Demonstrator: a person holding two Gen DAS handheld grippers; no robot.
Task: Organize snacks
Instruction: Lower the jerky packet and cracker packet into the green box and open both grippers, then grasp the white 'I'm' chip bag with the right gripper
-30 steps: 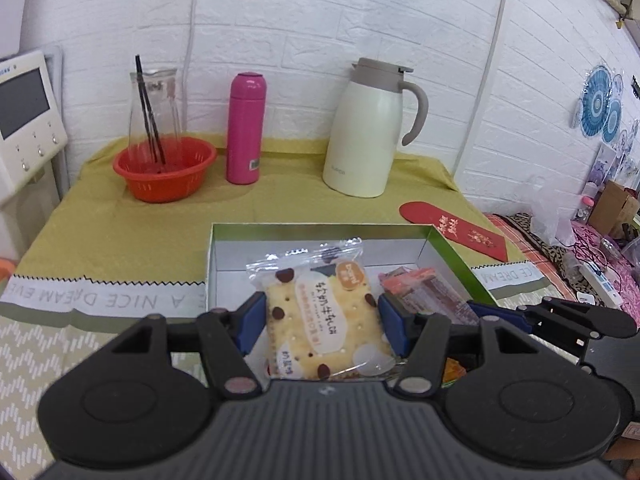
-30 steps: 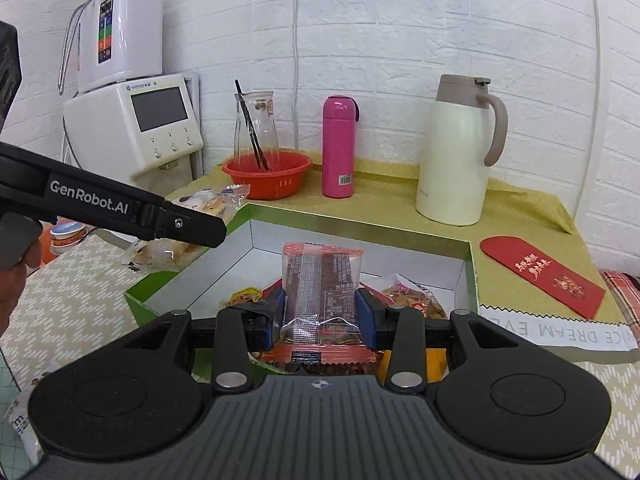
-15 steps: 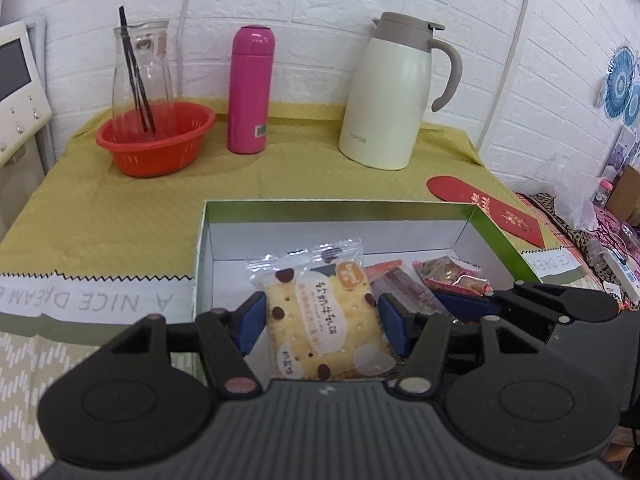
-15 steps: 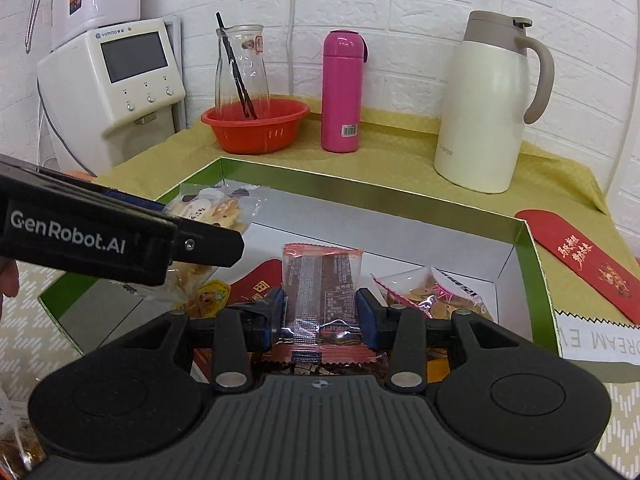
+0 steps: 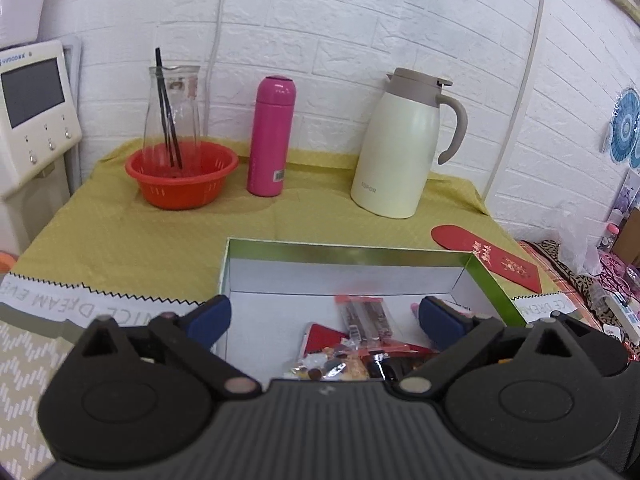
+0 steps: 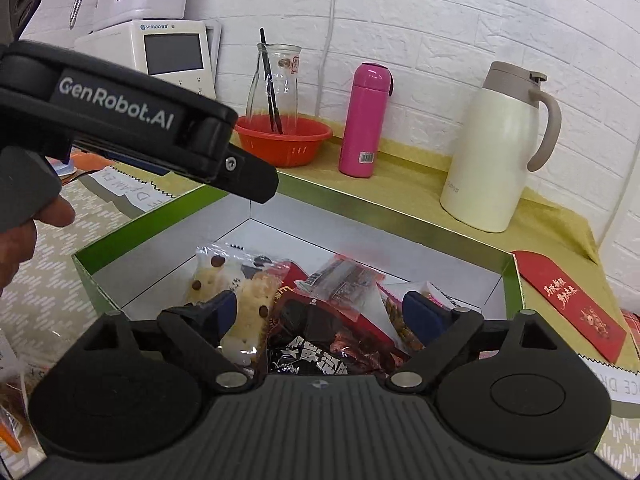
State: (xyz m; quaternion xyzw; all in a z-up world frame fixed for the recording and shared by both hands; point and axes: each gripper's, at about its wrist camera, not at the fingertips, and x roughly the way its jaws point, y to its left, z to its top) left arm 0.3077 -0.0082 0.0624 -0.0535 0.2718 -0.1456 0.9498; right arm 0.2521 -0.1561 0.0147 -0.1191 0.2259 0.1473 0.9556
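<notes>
Left wrist view: the left gripper [image 5: 324,318] hangs over the green-rimmed box [image 5: 344,249] with its 2 blue pads spread wide and nothing between them. Snack packets lie on the box floor below — a brown bar packet [image 5: 366,314] among them. From the right wrist, the right gripper [image 6: 320,310] is likewise spread and empty above the pile: a chocolate-chip biscuit packet [image 6: 236,288] at the left, a dark red packet [image 6: 316,340] nearest. Far behind stand a pink bottle [image 5: 270,136] and a cream jug [image 5: 404,144].
</notes>
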